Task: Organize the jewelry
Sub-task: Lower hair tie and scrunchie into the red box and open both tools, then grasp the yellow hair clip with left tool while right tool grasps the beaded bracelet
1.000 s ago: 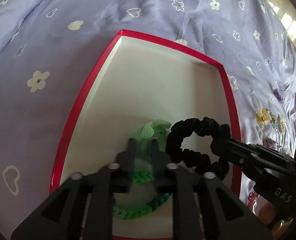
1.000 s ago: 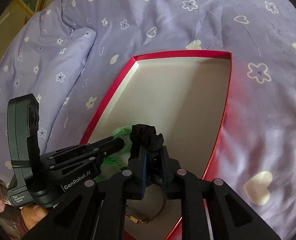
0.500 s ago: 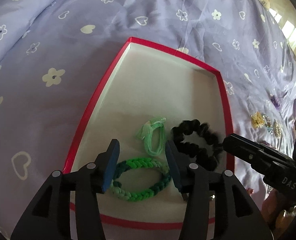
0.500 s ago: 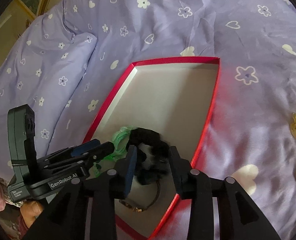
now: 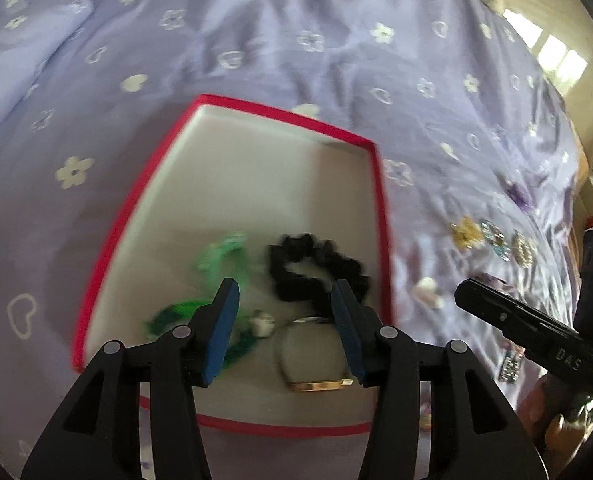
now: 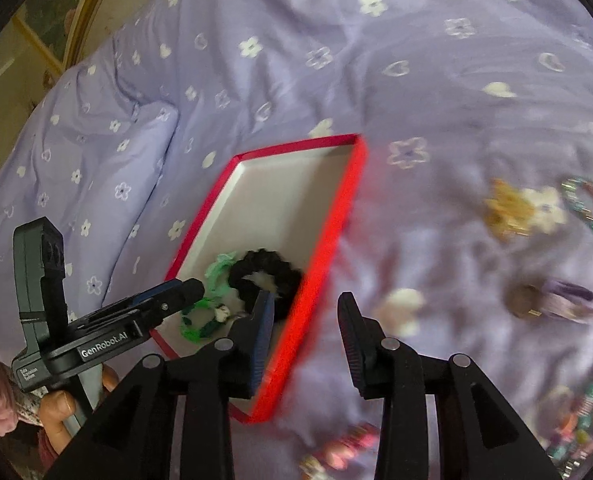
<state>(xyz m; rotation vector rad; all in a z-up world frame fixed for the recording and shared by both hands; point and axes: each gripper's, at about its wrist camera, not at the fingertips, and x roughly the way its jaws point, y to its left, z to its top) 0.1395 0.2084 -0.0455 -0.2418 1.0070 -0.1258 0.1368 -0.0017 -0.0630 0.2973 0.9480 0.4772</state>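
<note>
Red-rimmed and white inside, a shallow box [image 5: 380,200] is seen lying on a lilac bedspread [image 5: 256,40] printed with white flowers and hearts; the left gripper [image 5: 284,320] is held above the box's near end with its jaws spread wide and nothing gripped between them. Beyond the jaws a black scrunchie [image 5: 316,268] is seen on the box floor, and just beside it, toward the left jaw, a pale green hair tie [image 5: 224,256]; a braided green bracelet [image 5: 176,312] is partly hidden behind the left jaw's blue pad, and a gold-clasped bangle [image 5: 316,384] is seen between the jaws, close to the box's near wall. A small white piece by the bracelet is too blurred to be named.

From the right wrist view, the right gripper [image 6: 304,344] is likewise seen wide open and empty; its left jaw is held over the box's [image 6: 336,220] right rim, its right jaw over bare bedspread [image 6: 376,60]. The scrunchie [image 6: 264,276] is seen in the box ahead of the left jaw. Outside the box, ahead and to the right of the jaws, loose pieces are scattered on the cloth: a gold flower hair clip [image 6: 508,208], a purple hair clip [image 6: 556,300] and beaded items at the frame's edge, all blurred.
</note>
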